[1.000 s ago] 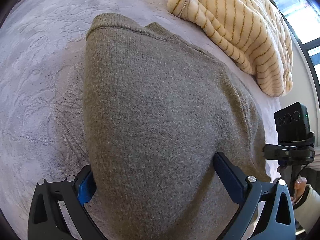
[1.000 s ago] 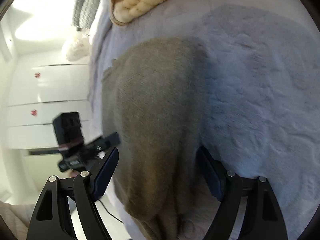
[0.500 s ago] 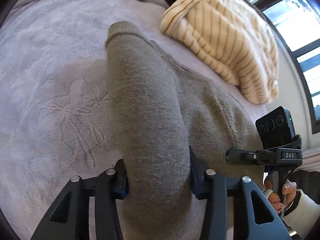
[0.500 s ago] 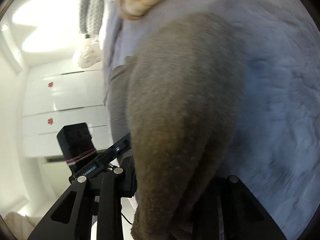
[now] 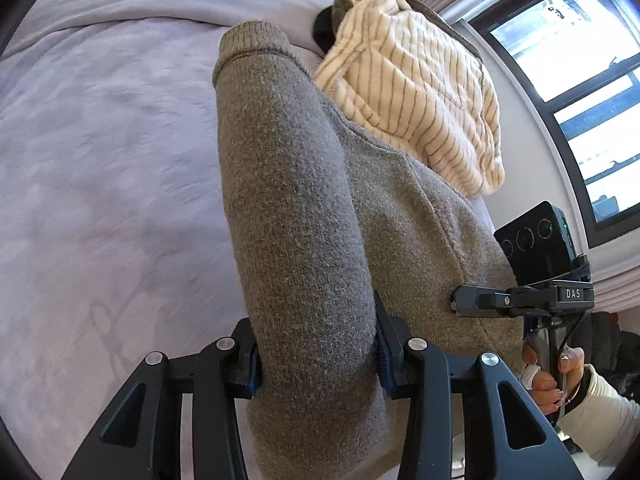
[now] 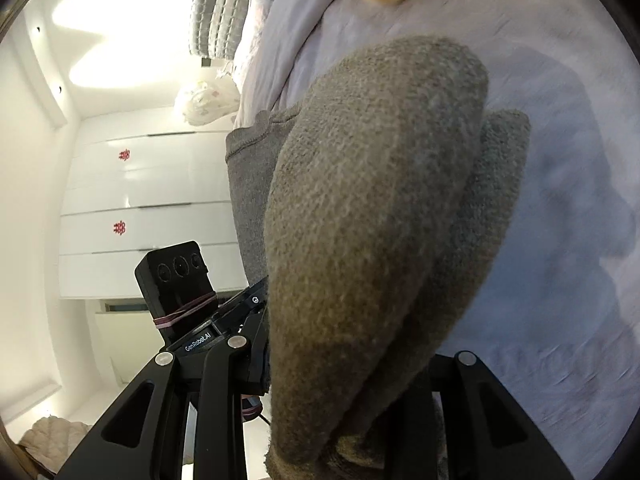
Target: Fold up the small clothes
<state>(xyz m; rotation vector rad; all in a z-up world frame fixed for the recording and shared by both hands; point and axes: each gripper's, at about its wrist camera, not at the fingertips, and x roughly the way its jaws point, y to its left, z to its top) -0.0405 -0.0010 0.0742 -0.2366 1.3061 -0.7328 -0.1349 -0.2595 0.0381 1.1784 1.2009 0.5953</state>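
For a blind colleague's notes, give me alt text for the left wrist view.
The left tongs are shut on a bunched fold of a grey knitted sweater lifted over a lilac bedspread. A cream striped garment lies beyond it, and the right tongs' camera shows at right.

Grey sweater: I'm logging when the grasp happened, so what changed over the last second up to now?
Both tongs closed on the grey sweater: a second ago the left tongs and right tongs stood open around its near edge; now each pinches a bunched fold and has lifted it off the lilac blanket. The far hem has stayed on the blanket, and the striped cream garment has not moved.
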